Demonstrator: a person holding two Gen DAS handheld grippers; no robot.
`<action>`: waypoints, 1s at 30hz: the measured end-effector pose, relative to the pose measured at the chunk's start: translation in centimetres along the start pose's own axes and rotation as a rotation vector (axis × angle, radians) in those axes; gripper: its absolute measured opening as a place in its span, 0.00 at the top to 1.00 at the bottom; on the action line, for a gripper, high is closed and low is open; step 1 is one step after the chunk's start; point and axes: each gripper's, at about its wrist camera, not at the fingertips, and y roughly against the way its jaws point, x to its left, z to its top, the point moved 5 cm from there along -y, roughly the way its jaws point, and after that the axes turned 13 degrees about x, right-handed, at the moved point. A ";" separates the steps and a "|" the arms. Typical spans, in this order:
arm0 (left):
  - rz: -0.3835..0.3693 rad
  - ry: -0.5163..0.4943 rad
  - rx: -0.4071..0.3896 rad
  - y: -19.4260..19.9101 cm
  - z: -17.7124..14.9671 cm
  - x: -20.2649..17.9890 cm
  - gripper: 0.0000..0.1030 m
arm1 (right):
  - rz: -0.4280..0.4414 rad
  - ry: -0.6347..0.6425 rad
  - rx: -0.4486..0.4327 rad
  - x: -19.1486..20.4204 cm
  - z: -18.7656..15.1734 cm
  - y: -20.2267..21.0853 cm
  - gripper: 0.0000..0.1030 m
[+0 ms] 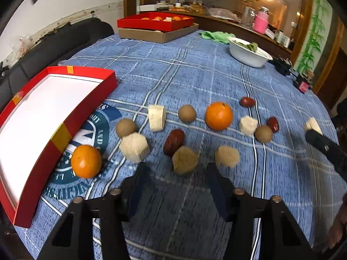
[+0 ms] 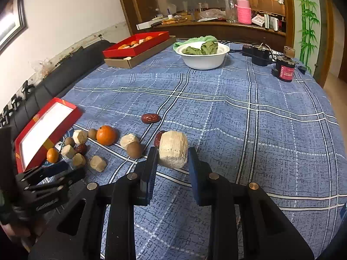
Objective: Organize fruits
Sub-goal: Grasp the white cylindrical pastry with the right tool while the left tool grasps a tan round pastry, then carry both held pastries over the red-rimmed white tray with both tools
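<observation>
Several fruits lie on the blue plaid cloth: two oranges (image 1: 218, 115) (image 1: 86, 161), red dates (image 1: 174, 142), brown round fruits (image 1: 187, 113) and pale cut chunks (image 1: 134, 147). A red tray with a white inside (image 1: 93, 93) lies at the left. My left gripper (image 1: 176, 169) is open just above a tan chunk (image 1: 184, 160). My right gripper (image 2: 173, 155) is closed on a pale fibrous chunk (image 2: 173, 148), with a red date (image 2: 159, 138) behind it. The right gripper also shows in the left wrist view (image 1: 321, 143).
A red box with fruits (image 1: 155, 21) sits on a cardboard tray at the far edge. A white bowl of green leaves (image 2: 202, 54) stands further back, with a black power adapter (image 2: 258, 55) and a red-labelled jar (image 2: 285, 69) at the right. A dark sofa (image 1: 54, 43) lies left.
</observation>
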 end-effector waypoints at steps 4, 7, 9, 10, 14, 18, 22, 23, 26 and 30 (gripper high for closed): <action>0.005 0.001 0.001 -0.3 0.7 -0.2 0.72 | 0.013 0.001 -0.011 0.1 0.0 0.3 0.74; 0.001 -0.013 -0.003 -0.2 0.6 -0.3 0.77 | 0.018 0.008 -0.013 0.4 0.0 0.4 0.74; -0.018 -0.017 -0.006 0.1 0.3 -0.3 0.78 | 0.015 0.011 -0.012 0.5 0.0 0.5 0.74; -0.031 -0.019 -0.009 0.4 0.0 -0.3 0.78 | 0.012 0.012 -0.011 0.6 -0.1 0.5 0.74; -0.069 -0.038 -0.049 2.0 -1.0 -0.2 0.78 | 0.002 0.031 -0.018 1.3 -0.5 1.3 0.74; -0.086 -0.048 -0.086 3.5 -1.9 -0.2 0.78 | 0.004 0.036 -0.009 2.2 -2.2 1.9 0.74; -0.080 -0.053 -0.113 4.4 -2.7 -0.3 0.78 | 0.006 0.030 -0.013 3.0 -3.8 2.7 0.74; -0.075 -0.052 -0.118 4.6 -2.9 -0.2 0.78 | 0.008 0.028 -0.015 3.2 -4.2 2.8 0.74; -0.065 -0.042 -0.122 4.8 -3.3 0.3 0.78 | 0.013 0.030 -0.020 3.9 -4.9 3.1 0.74; -0.059 -0.026 -0.127 4.8 -3.6 1.0 0.78 | 0.017 0.036 -0.016 4.7 -5.7 3.0 0.74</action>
